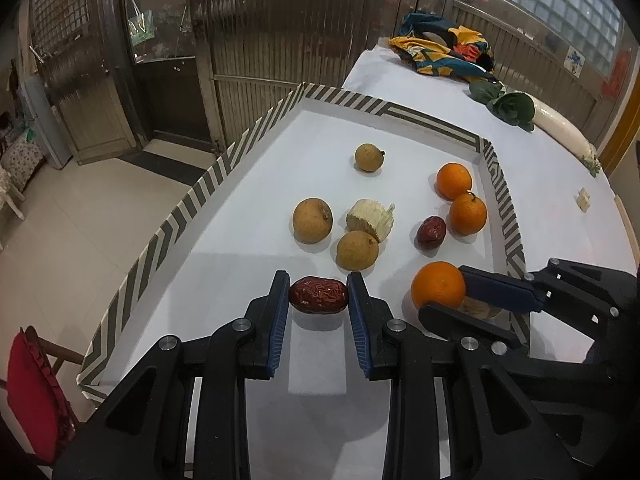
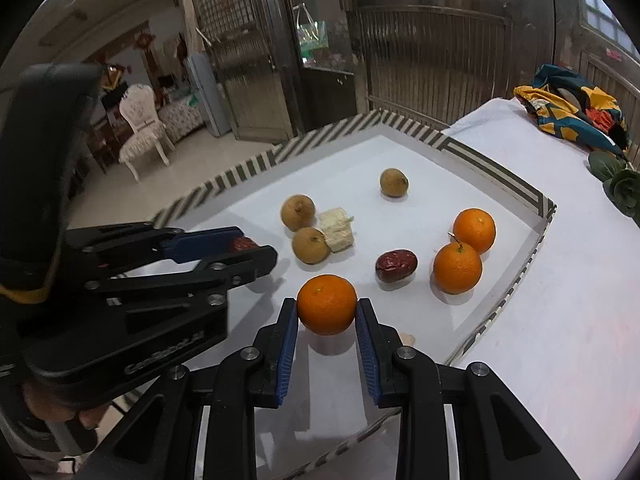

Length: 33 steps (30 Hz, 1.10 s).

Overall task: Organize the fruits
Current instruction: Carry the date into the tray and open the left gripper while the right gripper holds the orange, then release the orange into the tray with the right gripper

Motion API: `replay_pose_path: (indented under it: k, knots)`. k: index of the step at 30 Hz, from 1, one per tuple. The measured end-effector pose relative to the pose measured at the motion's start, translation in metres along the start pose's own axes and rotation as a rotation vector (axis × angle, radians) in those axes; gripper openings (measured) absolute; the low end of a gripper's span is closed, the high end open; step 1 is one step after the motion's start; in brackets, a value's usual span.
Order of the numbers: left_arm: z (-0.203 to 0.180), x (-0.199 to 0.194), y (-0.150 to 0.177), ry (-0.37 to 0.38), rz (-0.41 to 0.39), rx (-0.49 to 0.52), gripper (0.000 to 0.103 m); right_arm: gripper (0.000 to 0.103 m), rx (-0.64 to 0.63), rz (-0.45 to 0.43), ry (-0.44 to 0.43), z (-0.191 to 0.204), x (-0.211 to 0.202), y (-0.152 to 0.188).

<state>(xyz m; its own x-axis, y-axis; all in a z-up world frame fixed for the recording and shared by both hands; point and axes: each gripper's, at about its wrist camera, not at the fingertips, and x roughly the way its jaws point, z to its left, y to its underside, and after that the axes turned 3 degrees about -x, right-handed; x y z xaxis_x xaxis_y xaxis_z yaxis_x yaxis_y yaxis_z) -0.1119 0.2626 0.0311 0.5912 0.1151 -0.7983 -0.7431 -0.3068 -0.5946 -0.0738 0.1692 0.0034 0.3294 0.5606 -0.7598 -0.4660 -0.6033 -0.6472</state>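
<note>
A wrinkled red date (image 1: pixel 318 295) sits between the blue pads of my left gripper (image 1: pixel 319 294), which is shut on it just above the white tray floor (image 1: pixel 280 152). My right gripper (image 2: pixel 327 306) is shut on an orange (image 2: pixel 327 304), whose shadow falls on the tray below it. Each gripper shows in the other's view: the right gripper (image 1: pixel 444 295) with its orange (image 1: pixel 436 284), and the left gripper (image 2: pixel 253 246) with its date (image 2: pixel 244 244). Loose on the tray lie two oranges (image 2: pixel 474 230) (image 2: pixel 457 268), a second date (image 2: pixel 396 265) and three brown longans (image 2: pixel 298 212) (image 2: pixel 311 245) (image 2: pixel 394 182).
A pale cut chunk (image 2: pixel 337 229) rests against the longans. The tray has a low striped wall (image 1: pixel 500 184). On the white table beyond it lie a colourful cloth (image 1: pixel 440 46), green leaves (image 1: pixel 510 106) and a white radish (image 1: pixel 560 126). A red chair (image 1: pixel 32 392) stands lower left.
</note>
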Motion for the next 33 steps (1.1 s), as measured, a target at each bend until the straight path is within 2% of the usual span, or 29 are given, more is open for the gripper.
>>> replay_pose_path:
  k: [12, 19, 21, 23, 24, 33]
  knots:
    - [0.003, 0.009, 0.000, 0.003, 0.030, -0.026, 0.028, 0.029, -0.064, 0.041, 0.033, 0.006, 0.015, -0.004]
    - [0.007, 0.011, -0.002, -0.008, 0.040, -0.049, 0.030, 0.030, -0.021, 0.032, -0.013, -0.001, 0.013, -0.001]
    - [0.010, 0.012, -0.003, -0.007, 0.046, -0.060, 0.038, 0.030, -0.009, 0.025, -0.026, -0.002, 0.009, 0.000]
    - [0.012, 0.011, -0.004, 0.004, 0.049, -0.076, 0.054, 0.030, 0.000, 0.011, -0.034, -0.002, 0.003, 0.002]
    - [0.011, 0.010, -0.004, 0.005, 0.046, -0.077, 0.058, 0.030, 0.004, 0.004, -0.037, -0.002, 0.000, 0.002]
    - [-0.011, -0.005, -0.006, 0.004, 0.006, -0.044, 0.059, 0.030, 0.048, -0.074, -0.034, -0.013, -0.041, 0.008]
